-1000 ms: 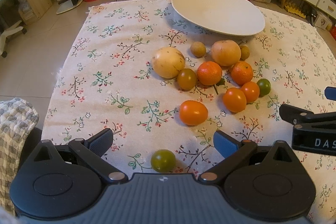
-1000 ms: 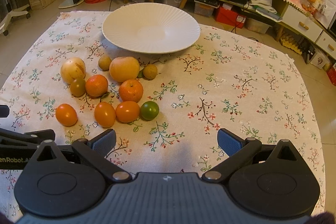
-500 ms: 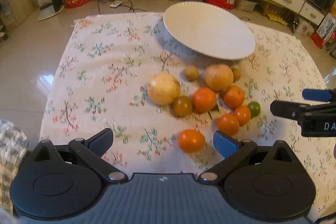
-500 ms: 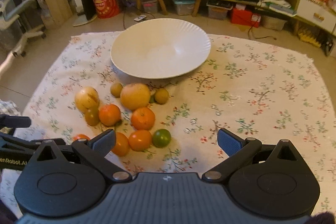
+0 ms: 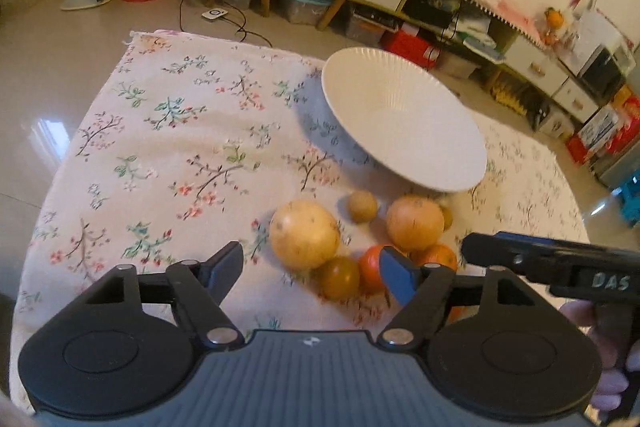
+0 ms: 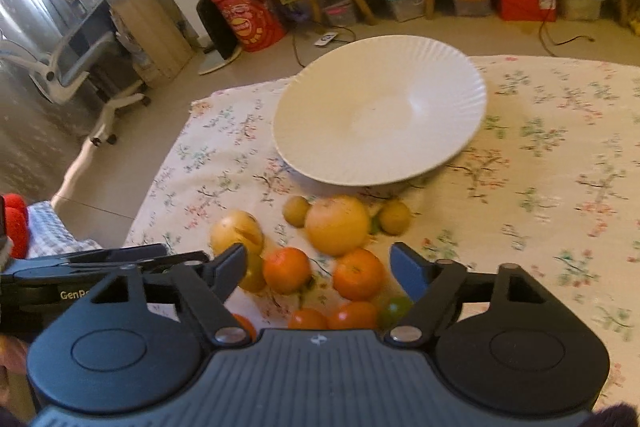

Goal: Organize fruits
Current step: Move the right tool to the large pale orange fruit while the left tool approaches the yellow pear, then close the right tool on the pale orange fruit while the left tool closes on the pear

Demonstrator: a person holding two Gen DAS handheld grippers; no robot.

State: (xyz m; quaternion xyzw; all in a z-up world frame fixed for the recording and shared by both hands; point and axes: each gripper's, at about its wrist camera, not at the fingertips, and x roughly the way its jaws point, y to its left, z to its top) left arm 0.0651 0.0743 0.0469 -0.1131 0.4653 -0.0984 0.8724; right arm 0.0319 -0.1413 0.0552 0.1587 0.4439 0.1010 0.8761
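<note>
Both grippers hover over the flowered worktop [image 5: 168,131], jaws apart and just closing, gripping nothing. The left gripper [image 5: 310,273] and right gripper [image 6: 316,265] frame the fruits [image 6: 338,225] clustered on the cloth. Beyond lies the empty white plate [image 6: 380,109].

Left gripper [image 5: 310,273] and right gripper [image 6: 318,267], side by side, angled downward, have just been closing on nothing.
</note>
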